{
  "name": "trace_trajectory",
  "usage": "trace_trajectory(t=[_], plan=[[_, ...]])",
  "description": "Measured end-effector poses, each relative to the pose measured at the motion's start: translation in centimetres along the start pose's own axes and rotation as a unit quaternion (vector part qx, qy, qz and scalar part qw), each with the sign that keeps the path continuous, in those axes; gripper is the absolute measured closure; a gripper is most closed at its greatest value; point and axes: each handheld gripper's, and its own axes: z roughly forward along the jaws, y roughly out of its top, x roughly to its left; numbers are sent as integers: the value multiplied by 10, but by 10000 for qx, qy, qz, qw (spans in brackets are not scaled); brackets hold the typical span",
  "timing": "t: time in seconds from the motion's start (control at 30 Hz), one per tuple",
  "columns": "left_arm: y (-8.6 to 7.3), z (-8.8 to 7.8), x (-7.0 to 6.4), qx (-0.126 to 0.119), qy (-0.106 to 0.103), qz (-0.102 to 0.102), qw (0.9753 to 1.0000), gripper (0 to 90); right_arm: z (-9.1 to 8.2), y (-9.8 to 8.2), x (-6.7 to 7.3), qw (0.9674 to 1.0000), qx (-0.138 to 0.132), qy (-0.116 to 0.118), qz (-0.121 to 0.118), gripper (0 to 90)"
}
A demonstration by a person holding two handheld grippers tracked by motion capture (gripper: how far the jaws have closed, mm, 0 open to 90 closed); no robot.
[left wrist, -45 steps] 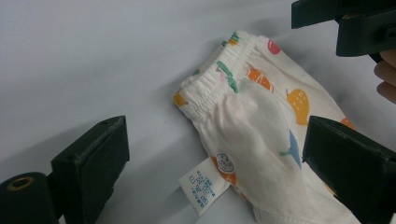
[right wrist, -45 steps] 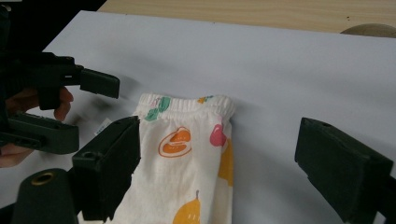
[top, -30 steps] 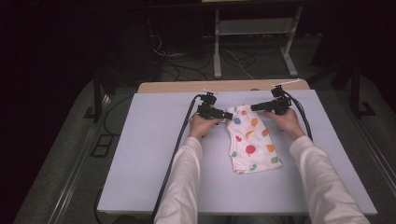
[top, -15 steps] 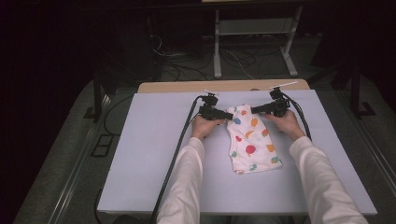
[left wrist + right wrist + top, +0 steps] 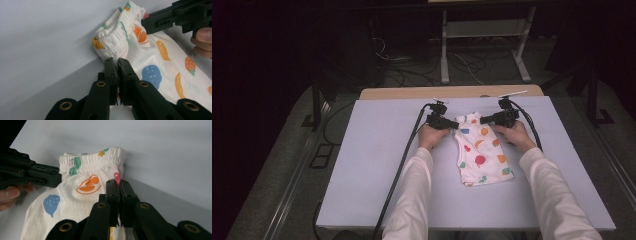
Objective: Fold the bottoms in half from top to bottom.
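Left tool [image 5: 455,123]: matte black, two flat jaws with brass-coloured pivot bushings, cable trailing back along your sleeve. Its jaws have just been closing and now pinch a fold of cloth at the near-left corner of the garment [image 5: 480,149]; in the left gripper view the cloth runs down between the jaws, which stand almost together.

Right tool [image 5: 485,120]: same build. Jaws have likewise just been closing and clamp the opposite corner of the waistband; a strip of white fabric shows between them in the right gripper view.

Garment: small white knit piece, soft and slightly crinkled, printed with fruit shapes in orange, blue, red and green. Gathered elastic band at the far end, ruffled into ridges. It lies flat on the pale lilac-grey surface [image 5: 377,165], smooth and matte, with the band end farthest from you.

Pose: both your forearms, in white sleeves, reach forward and converge. Your left hand [image 5: 430,136] and right hand [image 5: 515,135] rest low on the surface, tools pointing inward toward each other, one at each end of the band. The rest of the garment extends back toward you between your wrists.
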Motion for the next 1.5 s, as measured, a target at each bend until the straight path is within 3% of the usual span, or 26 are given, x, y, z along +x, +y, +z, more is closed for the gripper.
trace_trajectory(t=[0.2,0.43,0.6,0.77,1.03,1.23,1.5], plan=[[1,-2,-3,-38,35,85,10000,879,-5,0,2,10000,-22,-15,19,876],[4,-8,-11,-109,46,238,9996,879,-16,0,8,9996,-118,-103,-231,876],[7,-17,-20,-220,94,451,9987,880,-23,-5,10,9982,-397,-9,-449,875],[3,-22,-28,-410,94,596,9973,880,-30,-12,11,9970,-609,62,-484,876],[-5,-30,-32,-589,53,601,9964,880,-43,-19,21,9940,-814,228,-693,876],[-9,-34,-40,-730,-80,543,9958,880,-51,-23,29,9929,-809,169,-858,876],[-15,-36,-52,-672,-107,653,9955,880,-59,-37,32,9922,-803,160,-937,876]])
